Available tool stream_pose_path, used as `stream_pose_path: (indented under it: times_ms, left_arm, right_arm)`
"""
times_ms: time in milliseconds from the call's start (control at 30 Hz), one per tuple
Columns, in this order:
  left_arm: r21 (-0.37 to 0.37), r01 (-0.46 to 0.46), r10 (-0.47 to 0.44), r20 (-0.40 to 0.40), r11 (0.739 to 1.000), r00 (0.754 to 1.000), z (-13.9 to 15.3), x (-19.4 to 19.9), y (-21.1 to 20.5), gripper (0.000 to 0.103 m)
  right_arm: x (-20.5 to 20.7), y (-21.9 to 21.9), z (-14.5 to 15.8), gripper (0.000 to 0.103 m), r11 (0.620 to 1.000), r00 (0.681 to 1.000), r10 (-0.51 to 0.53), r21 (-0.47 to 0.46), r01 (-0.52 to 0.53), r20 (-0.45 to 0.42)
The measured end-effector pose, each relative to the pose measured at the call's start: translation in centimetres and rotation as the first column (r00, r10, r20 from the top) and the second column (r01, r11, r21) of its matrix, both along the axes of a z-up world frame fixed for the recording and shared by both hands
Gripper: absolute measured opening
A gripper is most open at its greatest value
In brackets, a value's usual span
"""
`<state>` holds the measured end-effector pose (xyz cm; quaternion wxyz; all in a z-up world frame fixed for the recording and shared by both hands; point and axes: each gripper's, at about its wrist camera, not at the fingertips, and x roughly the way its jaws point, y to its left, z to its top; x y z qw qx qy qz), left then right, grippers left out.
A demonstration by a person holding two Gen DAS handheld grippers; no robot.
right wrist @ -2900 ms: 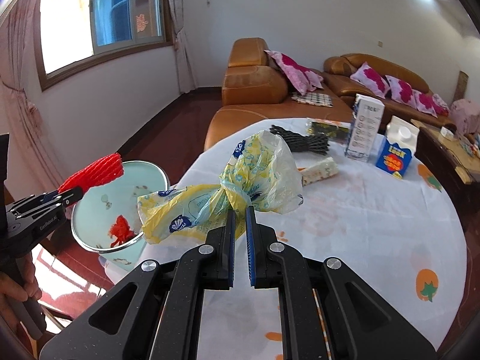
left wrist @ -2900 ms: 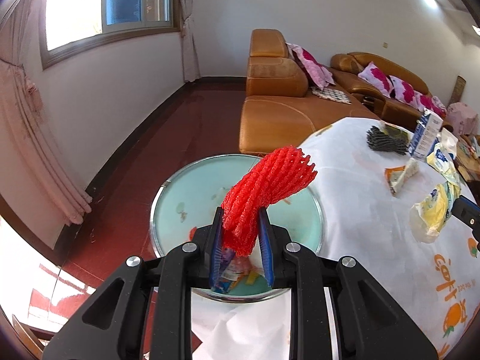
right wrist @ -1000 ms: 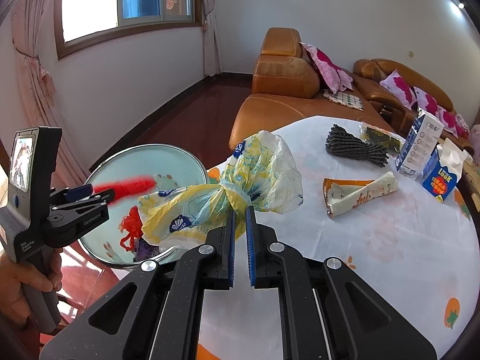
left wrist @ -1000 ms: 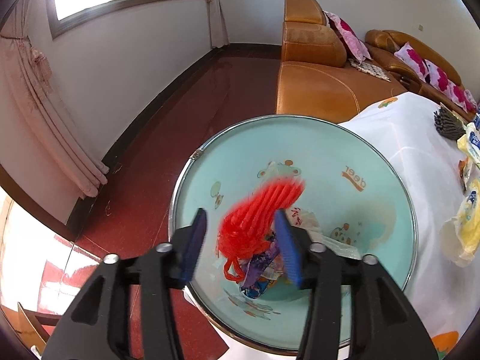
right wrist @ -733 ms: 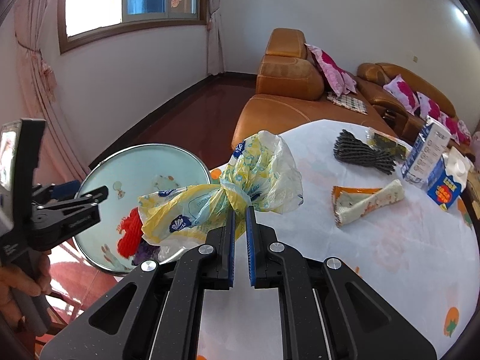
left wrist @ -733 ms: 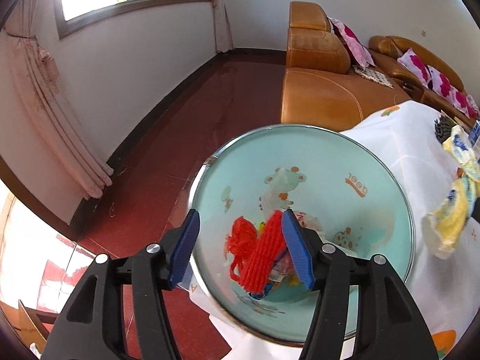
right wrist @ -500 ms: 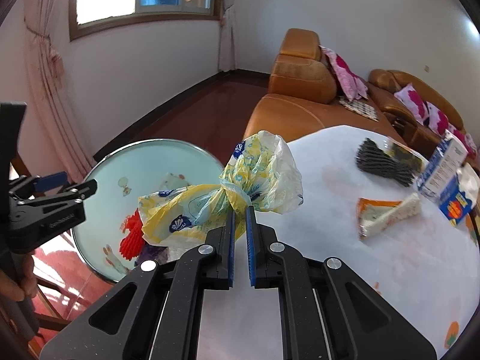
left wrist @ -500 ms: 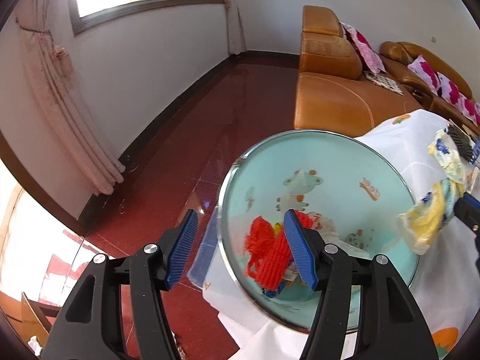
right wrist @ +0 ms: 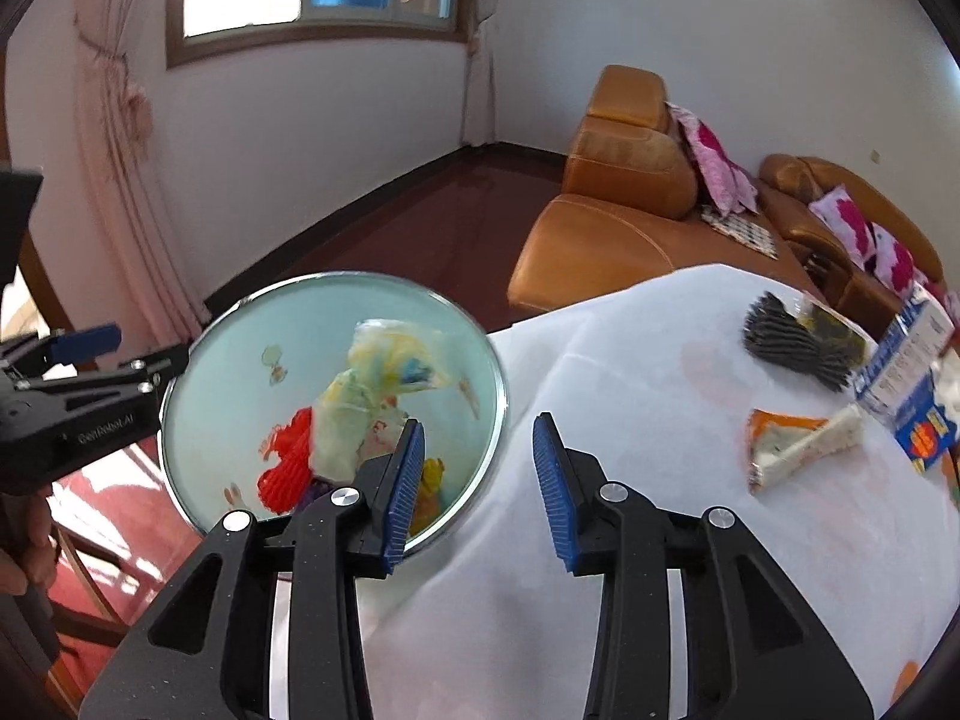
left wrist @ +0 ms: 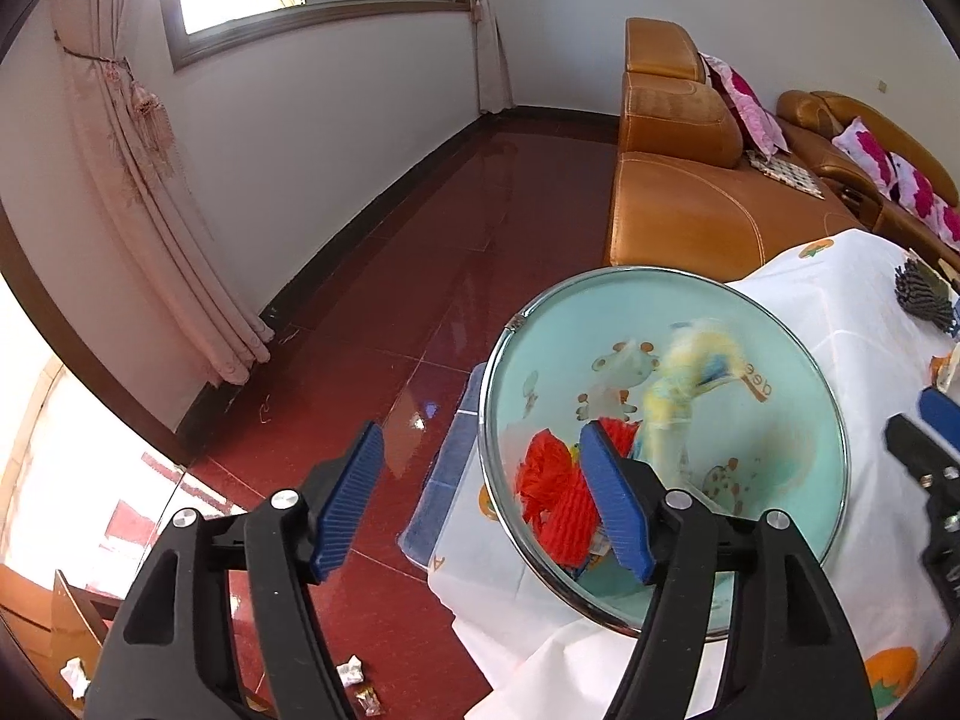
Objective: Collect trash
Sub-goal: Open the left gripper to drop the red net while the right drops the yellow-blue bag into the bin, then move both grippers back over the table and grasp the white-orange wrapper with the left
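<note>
Your right gripper (right wrist: 477, 471) has just been opening, jaws apart with nothing between them. The yellow plastic bag (right wrist: 384, 384) is blurred inside the bin (right wrist: 180, 384), over the red foam net (right wrist: 291, 465). Your left gripper (left wrist: 480, 504) has also been opening, empty, at the bin's (left wrist: 834, 420) rim.

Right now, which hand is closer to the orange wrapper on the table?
Right. Its open tongs hang over the table beside the wrapper; the left tongs sit beyond the bin.
</note>
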<state>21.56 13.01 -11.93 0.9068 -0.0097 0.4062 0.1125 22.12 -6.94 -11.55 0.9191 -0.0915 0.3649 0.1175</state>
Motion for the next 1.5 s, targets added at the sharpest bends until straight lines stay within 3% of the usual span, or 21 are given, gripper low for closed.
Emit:
stream_pose_path:
  times_ms: [167,233,300,367,433,800,1133,1333,1400,1500]
  left_arm:
    - [0.006,0.003,-0.003,-0.003,1.000,1.000,0.2,-0.4,-0.4,0.074]
    - [0.009,0.003,-0.003,-0.004,1.000,1.000,0.3,-0.6,-0.5,0.076]
    - [0.018,0.003,-0.003,-0.004,1.000,1.000,0.4,-0.9,-0.8,0.081]
    - [0.036,-0.007,0.008,-0.003,0.999,1.000,0.6,-1.3,-1.0,0.091]
    - [0.049,-0.014,0.014,-0.003,0.999,1.000,0.7,-1.6,-1.3,0.094]
    - [0.080,0.055,-0.056,0.002,0.995,0.998,1.7,-2.8,-5.0,0.094]
    - [0.062,0.200,-0.199,-0.025,0.978,0.980,0.6,-2.1,-10.9,0.095]
    - [0.048,0.352,-0.352,-0.005,0.935,0.936,0.3,-1.4,-16.1,0.095]
    - [0.055,0.420,-0.421,0.011,0.906,0.907,0.4,-0.9,-18.5,0.094]
    - [0.035,0.508,-0.509,0.039,0.861,0.860,0.9,0.0,-21.4,0.094]
  right_arm:
    - [-1.2,-1.7,1.1,0.045,0.999,0.999,-0.045,0.027,0.044,0.019]
    - [-1.6,-2.1,1.5,0.055,0.998,0.998,-0.055,0.033,0.054,0.028]
    - [-2.2,-2.6,1.7,0.074,0.996,0.996,-0.076,0.042,0.074,0.038]
    - [-2.7,-3.1,1.9,0.083,0.995,0.994,-0.095,0.049,0.092,0.051]
    - [-3.1,-3.6,1.9,0.089,0.993,0.992,-0.113,0.045,0.110,0.060]
    - [-5.5,-8.6,2.2,0.091,0.971,0.970,-0.236,0.042,0.233,0.064]
    - [-7.7,-16.5,1.7,0.091,0.914,0.912,-0.405,0.007,0.405,0.068]
    - [-8.8,-22.4,1.2,0.089,0.851,0.850,-0.526,0.012,0.526,0.043]
    - [-9.0,-24.1,1.2,0.078,0.835,0.834,-0.550,0.017,0.550,0.035]
    - [-9.4,-25.9,1.5,0.070,0.815,0.814,-0.580,0.020,0.579,0.039]
